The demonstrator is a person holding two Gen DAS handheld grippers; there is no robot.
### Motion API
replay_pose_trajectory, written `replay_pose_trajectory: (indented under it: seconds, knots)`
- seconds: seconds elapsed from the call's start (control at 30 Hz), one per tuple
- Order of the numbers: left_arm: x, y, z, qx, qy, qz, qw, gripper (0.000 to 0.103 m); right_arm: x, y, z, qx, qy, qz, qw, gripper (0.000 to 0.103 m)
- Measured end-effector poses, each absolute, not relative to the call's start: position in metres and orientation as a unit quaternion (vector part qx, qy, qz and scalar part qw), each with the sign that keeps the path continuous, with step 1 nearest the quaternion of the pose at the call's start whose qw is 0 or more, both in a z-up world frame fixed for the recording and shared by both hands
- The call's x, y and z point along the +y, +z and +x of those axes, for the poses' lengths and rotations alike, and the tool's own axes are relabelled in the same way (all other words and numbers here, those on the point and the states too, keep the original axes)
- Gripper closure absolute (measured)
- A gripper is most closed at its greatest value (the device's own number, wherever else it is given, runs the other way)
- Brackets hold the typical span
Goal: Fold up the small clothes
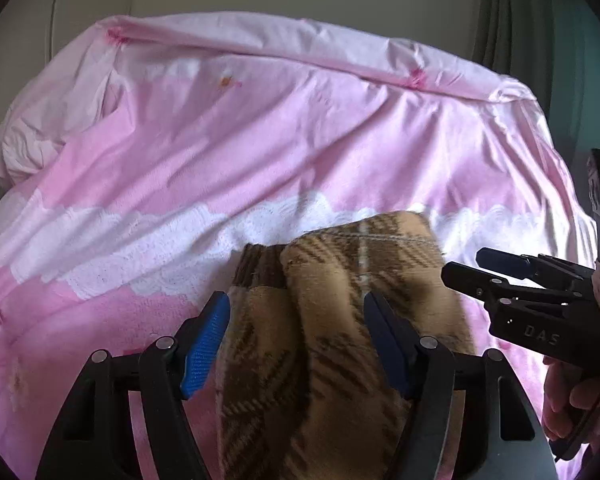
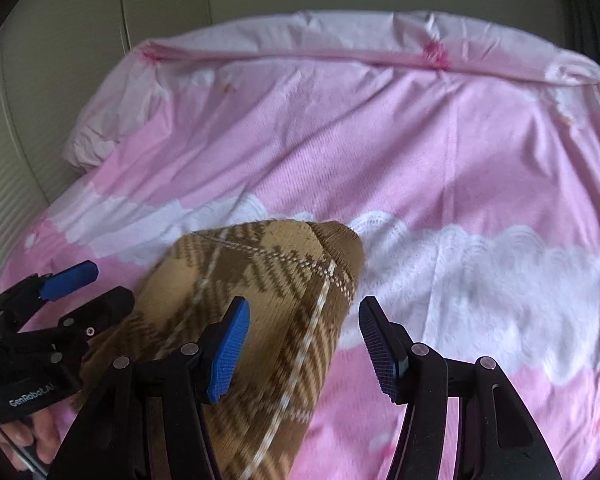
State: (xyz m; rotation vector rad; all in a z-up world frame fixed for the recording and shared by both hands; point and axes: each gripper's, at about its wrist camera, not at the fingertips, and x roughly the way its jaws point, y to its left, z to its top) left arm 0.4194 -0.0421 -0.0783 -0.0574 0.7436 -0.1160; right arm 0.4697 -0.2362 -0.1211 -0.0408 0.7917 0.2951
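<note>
A tan and brown plaid knitted garment point(image 1: 332, 320) with a ribbed brown cuff point(image 1: 260, 268) lies folded on the pink bed cover. My left gripper point(image 1: 296, 344) is open and straddles it, the blue pads on either side. My right gripper point(image 2: 304, 348) is open just above the garment's point(image 2: 260, 300) right edge, with the left pad over the knit and the right pad over the bed cover. Each gripper shows in the other's view: the right one at the right edge point(image 1: 476, 268), the left one at the lower left point(image 2: 88, 284).
The pink bed cover point(image 1: 260, 152) with a white lace band point(image 2: 480, 256) fills both views, wrinkled and bunched at the far left point(image 1: 32, 152). A beige wall point(image 2: 80, 60) runs behind and to the left. A grey curtain point(image 1: 540, 20) hangs at the far right.
</note>
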Motion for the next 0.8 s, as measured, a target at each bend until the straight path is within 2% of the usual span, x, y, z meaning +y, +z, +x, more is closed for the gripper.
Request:
replay_pose_trajectory:
  seconds: [0.17,0.27,0.37,0.57,0.63,0.7,0.8]
  knots:
    - [-0.037,-0.101,0.43,0.383,-0.05,-0.026,0.922,0.033,-0.234,-0.139,0.478,0.389,0.146,-0.021,0.909,0.044]
    - [-0.037,-0.108,0.432,0.384,-0.051,-0.027,0.921,0.033,-0.238,-0.148,0.481,0.395,0.133,-0.017,0.909,0.035]
    - [-0.036,-0.116,0.435,0.391,-0.05,-0.026,0.918,0.032,-0.239,-0.152,0.483,0.4,0.132,-0.01,0.907,0.034]
    - [-0.035,-0.093,0.418,0.378,-0.055,-0.033,0.923,0.033,-0.24,-0.132,0.472,0.389,0.131,0.004,0.912,0.034]
    - [-0.033,-0.08,0.402,0.369,-0.059,-0.029,0.927,0.031,-0.243,-0.121,0.461,0.382,0.129,0.015,0.915,0.034]
    - [-0.03,-0.072,0.388,0.364,-0.059,-0.031,0.929,0.024,-0.248,-0.111,0.448,0.373,0.138,0.034,0.917,0.034]
    - [-0.021,-0.065,0.364,0.361,-0.061,-0.059,0.929,0.014,-0.26,-0.103,0.423,0.356,0.15,0.074,0.92,0.024]
